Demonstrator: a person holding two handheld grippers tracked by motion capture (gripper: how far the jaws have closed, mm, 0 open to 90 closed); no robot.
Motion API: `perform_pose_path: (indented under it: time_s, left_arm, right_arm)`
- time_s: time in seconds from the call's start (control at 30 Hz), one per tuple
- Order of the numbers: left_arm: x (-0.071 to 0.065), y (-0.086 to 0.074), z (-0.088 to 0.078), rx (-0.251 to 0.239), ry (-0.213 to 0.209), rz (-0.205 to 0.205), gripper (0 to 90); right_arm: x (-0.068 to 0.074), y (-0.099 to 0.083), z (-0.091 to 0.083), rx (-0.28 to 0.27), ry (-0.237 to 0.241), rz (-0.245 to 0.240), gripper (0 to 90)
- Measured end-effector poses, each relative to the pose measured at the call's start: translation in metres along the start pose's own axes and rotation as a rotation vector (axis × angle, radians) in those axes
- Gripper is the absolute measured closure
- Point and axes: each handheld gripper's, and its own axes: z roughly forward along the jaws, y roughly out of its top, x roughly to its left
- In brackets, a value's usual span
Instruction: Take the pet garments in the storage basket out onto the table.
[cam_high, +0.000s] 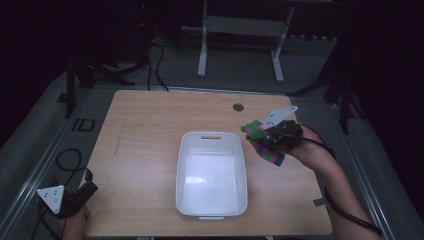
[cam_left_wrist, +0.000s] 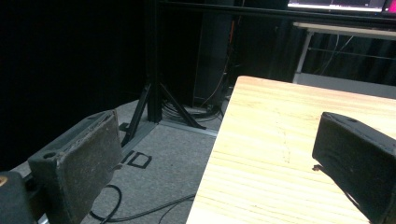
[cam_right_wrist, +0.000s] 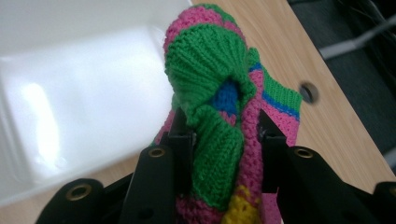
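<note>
One knitted sock (cam_right_wrist: 219, 93) | right gripper (cam_right_wrist: 224, 135) fingers clamp it | one white bin (cam_high: 212, 175) | left gripper (cam_left_wrist: 215, 154) fingers wide, empty

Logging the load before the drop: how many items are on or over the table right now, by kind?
White plastic bin: 1
Striped knitted sock, clamped in the right claw: 1
Total: 2

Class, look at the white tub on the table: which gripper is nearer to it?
Right. The right gripper, clamped on a knitted sock, hangs beside the white tub's far right corner; the left gripper sits open at the table's near left edge.
</note>
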Motion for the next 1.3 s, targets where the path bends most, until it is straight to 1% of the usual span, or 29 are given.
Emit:
perform_pose_path:
  time_s: [0.03,0.07,0.1,0.13,0.17,0.27,0.3,0.33,0.37,0.4,0.47,0.53,0.57,0.6,0.63,0.7,0.73,0.77,0.8,0.9,0.93,0.97,1.0,1.3]
  left_arm:
    - [0.0,0.0,0.0,0.0,0.0,0.0,1.9]
    - [0.0,0.0,0.0,0.0,0.0,0.0,1.9]
    - [0.0,0.0,0.0,-0.001,0.0,0.001,1.9]
    - [0.0,0.0,0.0,0.001,-0.001,0.001,1.9]
    - [0.0,0.0,0.0,0.001,-0.001,0.001,1.9]
    - [0.0,0.0,0.0,0.0,-0.001,0.002,1.9]
    - [0.0,0.0,0.0,-0.001,-0.001,0.002,1.9]
    - [0.0,0.0,0.0,-0.001,-0.001,0.002,1.9]
    - [0.0,0.0,0.0,-0.001,-0.001,0.002,1.9]
    - [0.0,0.0,0.0,-0.001,-0.001,0.002,1.9]
    - [0.0,0.0,0.0,-0.001,-0.002,0.001,1.9]
    - [0.0,0.0,0.0,-0.001,-0.002,0.002,1.9]
    - [0.0,0.0,0.0,-0.001,-0.002,0.002,1.9]
    - [0.0,0.0,0.0,-0.002,-0.002,0.003,1.9]
    - [0.0,0.0,0.0,-0.003,-0.002,0.003,1.9]
    - [-0.001,0.0,0.0,-0.002,-0.002,0.004,1.9]
    - [-0.001,0.0,0.0,-0.002,-0.002,0.004,1.9]
    - [-0.001,0.0,0.0,-0.003,-0.002,0.003,1.9]
    - [-0.001,0.0,0.0,-0.003,-0.002,0.003,1.9]
    - [-0.001,0.0,0.0,-0.002,-0.002,0.004,1.9]
    - [-0.001,0.0,0.0,-0.002,-0.002,0.004,1.9]
    - [-0.001,0.0,0.0,-0.001,-0.002,0.006,1.9]
    - [-0.001,0.0,0.0,-0.002,-0.001,0.007,1.9]
    - [-0.001,0.0,0.0,-0.005,-0.003,0.007,1.9]
  right_arm:
    - [-0.003,-0.005,-0.002,0.006,-0.007,0.013,66.9]
    - [-0.003,-0.005,-0.002,0.006,-0.007,0.013,66.9]
    - [-0.006,-0.01,-0.004,0.009,-0.015,0.023,66.9]
    - [-0.011,-0.019,-0.006,0.013,-0.025,0.046,66.8]
    - [-0.013,-0.022,-0.006,0.015,-0.031,0.051,66.8]
    - [-0.016,-0.032,-0.003,0.023,-0.042,0.066,66.7]
    - [-0.016,-0.032,-0.003,0.023,-0.042,0.066,66.7]
    - [-0.018,-0.037,0.004,0.031,-0.041,0.08,66.6]
    - [-0.018,-0.037,0.004,0.031,-0.041,0.08,66.6]
    - [-0.019,-0.042,0.012,0.04,-0.036,0.092,66.6]
    - [-0.021,-0.047,0.021,0.05,-0.036,0.102,66.6]
    - [-0.023,-0.051,0.031,0.057,-0.025,0.116,66.5]
    - [-0.023,-0.051,0.031,0.057,-0.025,0.116,66.5]
    - [-0.024,-0.055,0.041,0.069,-0.027,0.124,66.4]
    - [-0.024,-0.055,0.041,0.069,-0.027,0.124,66.4]
    - [-0.025,-0.058,0.051,0.078,-0.028,0.129,66.2]
    - [-0.025,-0.058,0.051,0.078,-0.028,0.129,66.2]
    - [-0.027,-0.065,0.066,0.08,-0.023,0.15,66.1]
    - [-0.027,-0.065,0.066,0.08,-0.023,0.15,66.1]
    - [-0.027,-0.071,0.08,0.079,-0.027,0.169,66.1]
    - [-0.027,-0.071,0.08,0.079,-0.027,0.169,66.1]
    - [-0.027,-0.073,0.085,0.08,-0.031,0.172,66.1]
    - [-0.027,-0.079,0.098,0.085,-0.034,0.191,66.1]
    - [-0.022,-0.098,0.142,0.142,-0.023,0.236,65.3]
